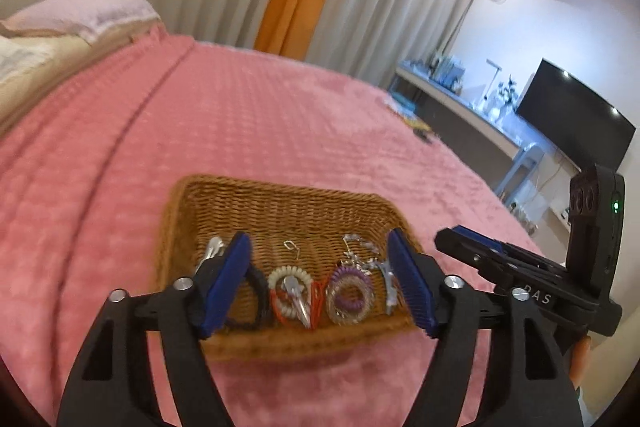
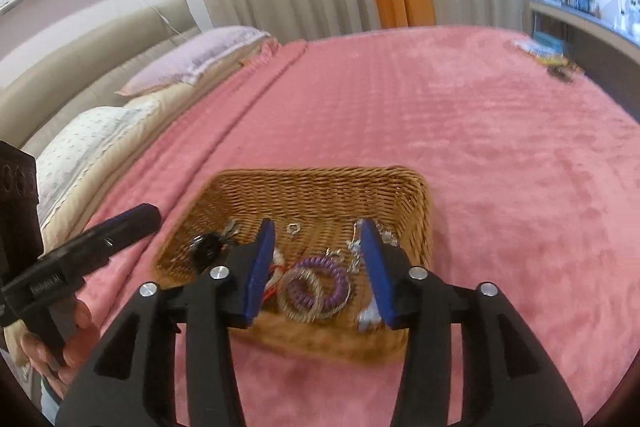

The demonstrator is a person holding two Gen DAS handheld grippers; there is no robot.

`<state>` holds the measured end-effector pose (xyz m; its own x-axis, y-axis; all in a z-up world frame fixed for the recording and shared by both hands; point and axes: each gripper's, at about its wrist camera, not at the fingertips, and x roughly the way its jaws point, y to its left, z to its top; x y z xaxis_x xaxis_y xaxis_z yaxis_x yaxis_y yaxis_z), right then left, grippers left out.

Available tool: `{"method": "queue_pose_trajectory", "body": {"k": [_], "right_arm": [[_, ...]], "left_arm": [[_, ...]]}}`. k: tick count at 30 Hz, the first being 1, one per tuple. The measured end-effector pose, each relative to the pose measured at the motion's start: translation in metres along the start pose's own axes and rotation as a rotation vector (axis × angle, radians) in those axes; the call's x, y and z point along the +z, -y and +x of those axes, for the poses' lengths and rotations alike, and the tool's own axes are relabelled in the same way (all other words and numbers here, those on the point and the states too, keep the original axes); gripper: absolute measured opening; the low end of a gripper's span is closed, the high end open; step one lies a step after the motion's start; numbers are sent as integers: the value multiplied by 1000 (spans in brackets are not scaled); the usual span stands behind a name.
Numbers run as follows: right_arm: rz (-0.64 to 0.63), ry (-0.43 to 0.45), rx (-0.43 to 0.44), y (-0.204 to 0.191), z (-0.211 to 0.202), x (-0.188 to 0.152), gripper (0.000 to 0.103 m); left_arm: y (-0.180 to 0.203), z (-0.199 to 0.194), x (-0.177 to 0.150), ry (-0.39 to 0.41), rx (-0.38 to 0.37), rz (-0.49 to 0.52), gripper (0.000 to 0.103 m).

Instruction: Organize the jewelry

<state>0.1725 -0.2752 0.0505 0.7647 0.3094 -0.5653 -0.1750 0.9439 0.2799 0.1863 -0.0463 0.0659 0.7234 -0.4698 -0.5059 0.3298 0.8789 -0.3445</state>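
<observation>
A shallow wicker basket (image 1: 280, 203) (image 2: 320, 195) lies on the pink bedspread. In it lie a purple spiral hair tie (image 1: 352, 287) (image 2: 316, 287), a white spiral tie (image 1: 290, 277), a red clip (image 1: 316, 301), a black hair tie (image 1: 260, 299) (image 2: 206, 247) and several silver pieces (image 1: 360, 251) (image 2: 294, 228). My left gripper (image 1: 320, 287) hangs open above the basket's near side with nothing between its blue pads. My right gripper (image 2: 318, 271) is open too, over the purple tie, holding nothing. Each gripper shows in the other's view: the right one (image 1: 472, 247), the left one (image 2: 136, 219).
Pink blanket (image 1: 240, 115) covers the bed all around the basket. Pillows (image 2: 192, 63) and a padded headboard lie at the far left. Small items (image 2: 552, 55) sit at the bed's far right edge, beside a desk and television (image 1: 576, 119). A hand (image 2: 72, 339) holds the left gripper.
</observation>
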Motion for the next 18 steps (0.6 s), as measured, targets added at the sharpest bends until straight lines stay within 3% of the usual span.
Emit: {"method": "queue_pose_trajectory", "body": {"k": [5,10,15,18], "right_arm": [[-45,85,-33,-21,-43,-32,61],[-95,174,-105,-39,-61,-73,73],[-157,239,-211,-48,-63,-108,75],[-133,245,-212,-43,-61,-118,76]], "left_arm": [[16,-55,-27,90,54,46,79],[30,-88,-72,167,174,114,86],[35,-89,-108,199,251,166,86],[35,-90,-124,239,308,173,87]]}}
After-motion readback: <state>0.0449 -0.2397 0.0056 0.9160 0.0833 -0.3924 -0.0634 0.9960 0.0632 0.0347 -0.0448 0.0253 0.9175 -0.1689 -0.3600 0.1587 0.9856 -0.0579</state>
